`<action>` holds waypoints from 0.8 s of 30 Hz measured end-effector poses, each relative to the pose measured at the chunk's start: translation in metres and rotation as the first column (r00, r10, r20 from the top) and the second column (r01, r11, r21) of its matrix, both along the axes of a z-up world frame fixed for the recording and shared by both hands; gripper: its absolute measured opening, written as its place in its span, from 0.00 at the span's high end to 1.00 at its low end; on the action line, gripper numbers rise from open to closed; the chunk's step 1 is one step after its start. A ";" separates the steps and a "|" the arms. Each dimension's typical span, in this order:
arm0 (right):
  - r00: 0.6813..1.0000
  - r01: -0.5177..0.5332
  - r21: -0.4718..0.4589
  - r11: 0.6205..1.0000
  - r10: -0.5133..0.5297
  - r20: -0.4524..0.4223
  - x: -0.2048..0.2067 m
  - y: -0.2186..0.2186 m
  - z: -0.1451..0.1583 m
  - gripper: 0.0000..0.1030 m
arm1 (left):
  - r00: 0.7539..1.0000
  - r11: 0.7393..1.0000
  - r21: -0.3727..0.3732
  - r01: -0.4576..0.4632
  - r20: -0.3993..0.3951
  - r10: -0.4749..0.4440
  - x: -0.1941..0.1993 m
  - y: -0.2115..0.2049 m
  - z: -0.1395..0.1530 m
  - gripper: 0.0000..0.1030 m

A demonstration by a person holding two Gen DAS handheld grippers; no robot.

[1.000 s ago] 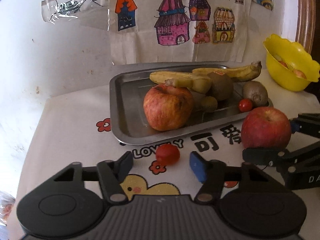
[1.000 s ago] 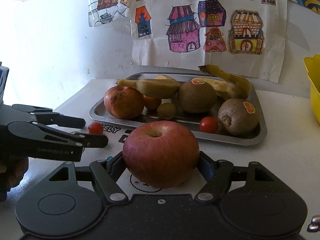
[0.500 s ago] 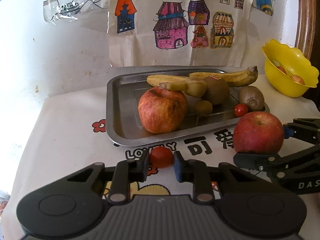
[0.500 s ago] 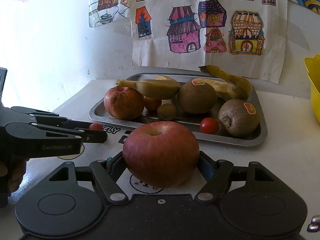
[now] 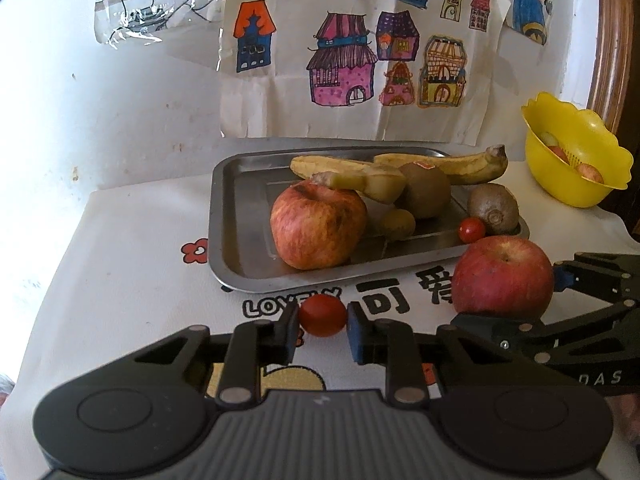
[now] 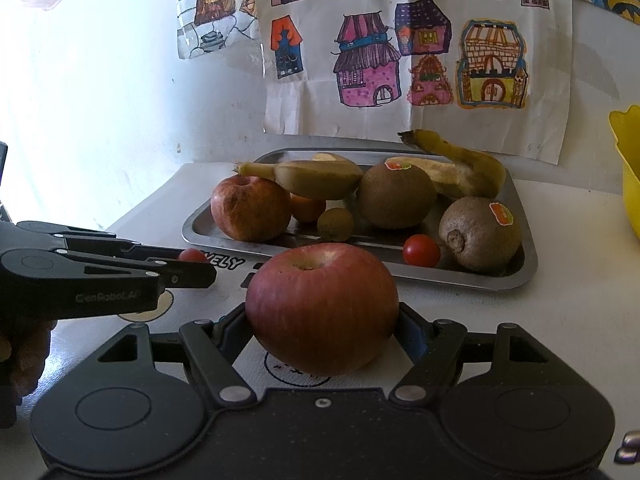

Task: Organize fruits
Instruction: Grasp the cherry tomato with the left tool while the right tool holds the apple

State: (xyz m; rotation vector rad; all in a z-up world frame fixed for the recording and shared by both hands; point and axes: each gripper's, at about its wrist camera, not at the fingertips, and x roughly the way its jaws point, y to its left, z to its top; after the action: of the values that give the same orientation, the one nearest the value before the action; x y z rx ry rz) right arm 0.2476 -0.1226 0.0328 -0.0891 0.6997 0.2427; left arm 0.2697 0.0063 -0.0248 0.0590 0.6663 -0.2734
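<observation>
The left gripper (image 5: 323,330) has closed from a wide-open stance onto the loose cherry tomato (image 5: 322,315): both pads now touch its sides, with the opening reduced to the width of the fruit. The tomato sits over the printed tablecloth (image 5: 132,280), just in front of the near rim of the steel tray (image 5: 224,240); whether it is lifted clear of the cloth cannot be determined. The right gripper (image 6: 322,330) remains clamped on the large red apple (image 6: 322,308), jaws spread to the apple's full width, positioned off the tray's near-right edge. Judgement: both pickups are complete, and the next step is transfer into the tray. Tray contents: a second apple (image 5: 318,226) at near centre, two kiwis (image 6: 396,196) (image 6: 480,232), a small kiwi (image 6: 335,224), bananas (image 6: 460,168) along the far side, and a second cherry tomato (image 6: 421,251) near the front rim. Open room is the bare metal along the tray's left side, nearest the left gripper; it suits the tomato and probably the apple also. The right half is crowded. A yellow colander (image 5: 576,156) stands at the table's far-right corner, well apart from the tray. The two grippers are near each other, so clearance requires care.
</observation>
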 end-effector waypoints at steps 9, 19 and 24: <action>1.000 0.000 0.010 1.000 0.000 0.002 -0.006 0.002 0.002 0.26 | 1.000 1.000 -0.015 -0.006 0.015 0.006 -0.003 -0.001 0.007 0.73; 1.000 -0.004 0.015 1.000 0.004 0.021 -0.013 0.003 0.010 0.26 | 1.000 1.000 -0.030 -0.005 0.031 0.006 -0.009 -0.003 0.013 0.73; 0.999 0.007 0.028 1.000 -0.008 0.033 -0.013 0.000 0.014 0.26 | 0.998 0.998 -0.058 -0.023 0.055 0.026 -0.007 0.001 0.025 0.73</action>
State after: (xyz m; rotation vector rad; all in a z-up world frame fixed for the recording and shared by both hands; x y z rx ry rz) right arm 0.2342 -0.1226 0.0466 -0.0637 0.6637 0.2436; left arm 0.2623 0.0077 0.0000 0.0030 0.6031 -0.2661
